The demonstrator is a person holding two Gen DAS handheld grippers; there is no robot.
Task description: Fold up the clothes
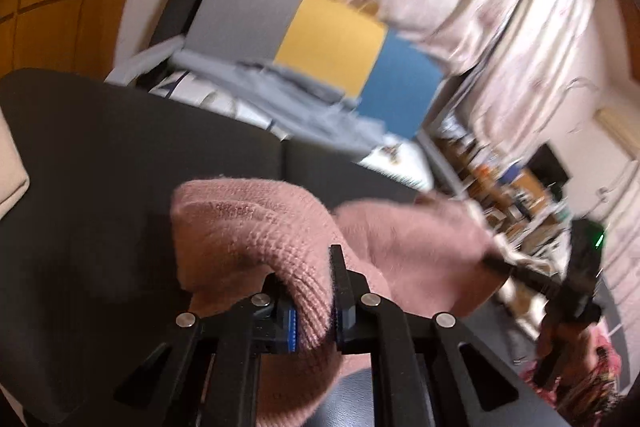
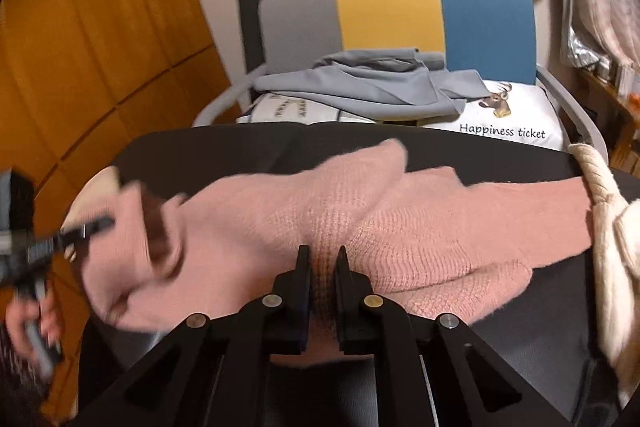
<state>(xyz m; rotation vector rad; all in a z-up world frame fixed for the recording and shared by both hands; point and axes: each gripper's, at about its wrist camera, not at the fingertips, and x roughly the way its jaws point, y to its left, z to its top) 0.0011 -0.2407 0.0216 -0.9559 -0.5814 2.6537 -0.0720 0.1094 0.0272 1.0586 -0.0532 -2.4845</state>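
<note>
Black table (image 2: 500,155): pink knit sweater (image 2: 420,227) spread across; cream garment (image 2: 608,227) on right edge.

Shelf clutter (image 1: 500,187) blurred, cream garment (image 2: 612,247) cut off at right edge, left tool (image 2: 86,229) smeared

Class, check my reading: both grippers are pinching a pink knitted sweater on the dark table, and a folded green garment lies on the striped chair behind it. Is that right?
One detail is wrong: the garment on the striped chair is grey, not green, as the right wrist view shows. The rest holds: the left gripper and right gripper both pinch the pink knitted sweater on the dark table.
</note>
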